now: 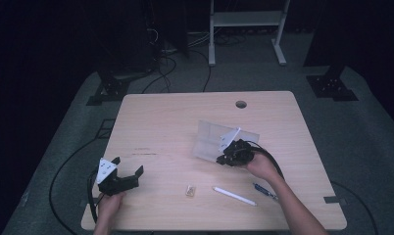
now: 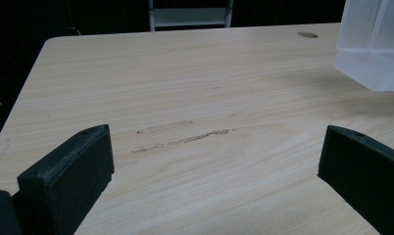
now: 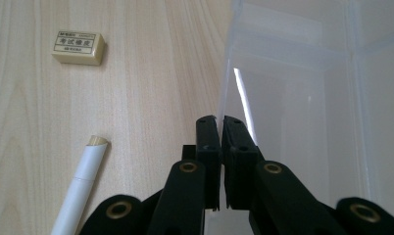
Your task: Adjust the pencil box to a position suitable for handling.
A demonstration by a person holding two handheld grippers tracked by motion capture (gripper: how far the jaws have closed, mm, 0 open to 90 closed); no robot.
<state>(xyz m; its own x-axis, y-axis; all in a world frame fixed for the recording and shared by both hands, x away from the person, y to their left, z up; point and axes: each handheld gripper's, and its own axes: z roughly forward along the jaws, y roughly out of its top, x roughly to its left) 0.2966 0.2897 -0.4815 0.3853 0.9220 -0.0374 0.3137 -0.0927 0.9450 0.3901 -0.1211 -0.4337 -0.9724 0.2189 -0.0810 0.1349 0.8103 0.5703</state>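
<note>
Though aslant, clear box (image 1: 208, 142) crosswise.

Broad bare tabletop (image 1: 170, 122) between left gripper (image 1: 127, 172) and clear plastic box (image 1: 212, 139): open passage. Near edge cluttered: eraser (image 1: 190, 190), white pen (image 1: 234, 196), blue pen (image 1: 265, 191). Right gripper (image 1: 224, 159) against box wall.

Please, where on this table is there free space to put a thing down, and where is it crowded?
The far half of the table is bare, from its back edge with the round hole down to the clear plastic box. The middle, between the left gripper and the box, is free too. The near right is crowded: eraser, white pen, blue pen, right gripper.
</note>
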